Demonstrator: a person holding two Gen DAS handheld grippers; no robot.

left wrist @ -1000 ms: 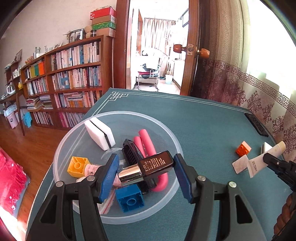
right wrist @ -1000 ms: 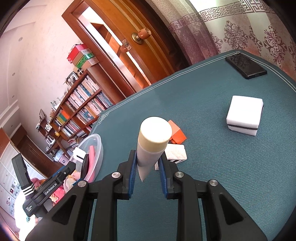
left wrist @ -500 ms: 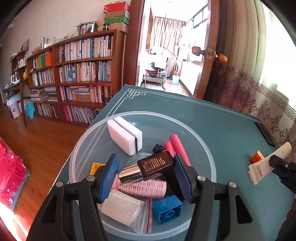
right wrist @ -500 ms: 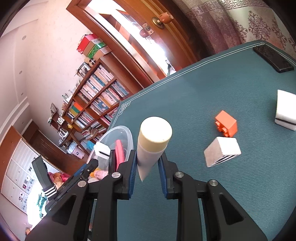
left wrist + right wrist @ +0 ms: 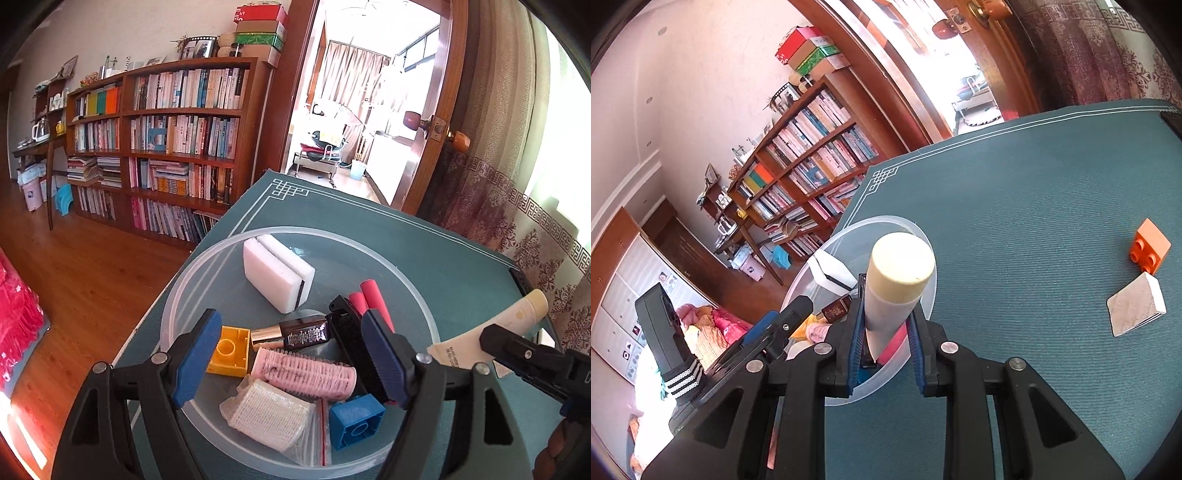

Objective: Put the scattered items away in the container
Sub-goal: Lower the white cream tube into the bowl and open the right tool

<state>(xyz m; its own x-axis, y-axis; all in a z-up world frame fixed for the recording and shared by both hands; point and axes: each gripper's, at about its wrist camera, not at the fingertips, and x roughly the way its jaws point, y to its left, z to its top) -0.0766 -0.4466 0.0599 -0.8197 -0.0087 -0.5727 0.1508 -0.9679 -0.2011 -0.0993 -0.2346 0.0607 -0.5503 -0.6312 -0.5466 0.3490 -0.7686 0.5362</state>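
Observation:
The clear plastic bowl [image 5: 207,266] sits at the table's corner, with my left gripper [image 5: 291,317] open just above it and nothing between its fingers. A dark cosmetic bottle [image 5: 295,334] with a gold cap lies inside, beside a yellow brick [image 5: 229,350], a pink hair roller [image 5: 303,373], a blue brick [image 5: 354,415] and a white sponge [image 5: 277,277]. My right gripper [image 5: 886,314] is shut on a cream tube [image 5: 897,273], cap pointing away, over the bowl's [image 5: 886,219] near rim. The same tube [image 5: 491,332] shows at the right in the left wrist view.
An orange brick [image 5: 1150,247] and a white-edged flat block [image 5: 1136,310] lie on the green tablecloth to the right. A black phone [image 5: 521,280] rests near the far edge. The bowl also holds a bagged gauze pad [image 5: 269,413], a black brush [image 5: 354,343] and pink rods [image 5: 373,299].
My left gripper has let go of the cosmetic bottle, which now lies in the bowl. My right gripper has carried the cream tube leftward to the bowl's rim.

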